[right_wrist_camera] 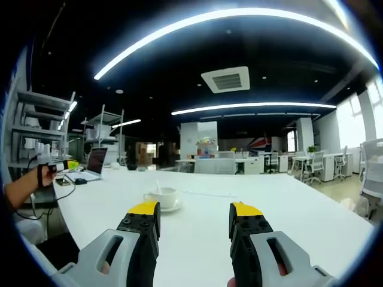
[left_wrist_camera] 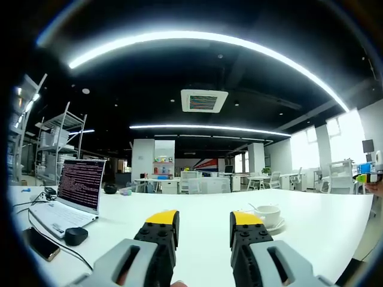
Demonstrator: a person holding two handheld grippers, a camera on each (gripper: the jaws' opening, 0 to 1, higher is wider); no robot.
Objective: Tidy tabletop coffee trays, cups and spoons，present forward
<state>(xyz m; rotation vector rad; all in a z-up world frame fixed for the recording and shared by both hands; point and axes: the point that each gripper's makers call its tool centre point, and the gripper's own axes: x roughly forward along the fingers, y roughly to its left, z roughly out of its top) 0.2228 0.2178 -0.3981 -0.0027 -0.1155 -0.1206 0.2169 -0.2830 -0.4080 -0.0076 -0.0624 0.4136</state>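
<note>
Little of the tidying looks begun: both the left hand-held gripper (left_wrist_camera: 203, 226) and the right hand-held gripper (right_wrist_camera: 195, 218) hover with jaws apart and empty above the white worktop (right_wrist_camera: 287, 203). The cup (left_wrist_camera: 267, 214) sits on its saucer (left_wrist_camera: 276, 226) with a spoon (left_wrist_camera: 254, 207) in it, right of centre in the left gripper view, left of centre in the right. No tray can be made out; a laptop (left_wrist_camera: 73, 194) sits at left.

We see an open laptop (left_wrist_camera: 75, 192) on the white table (left_wrist_camera: 197, 224), far left, w/ a mouse (left_wrist_camera: 76, 237) and phone (left_wrist_camera: 40, 244) nearer. Metal shelving (left_wrist_camera: 57, 140) stands behind; desks & chairs (left_wrist_camera: 263, 180) farther back.
</note>
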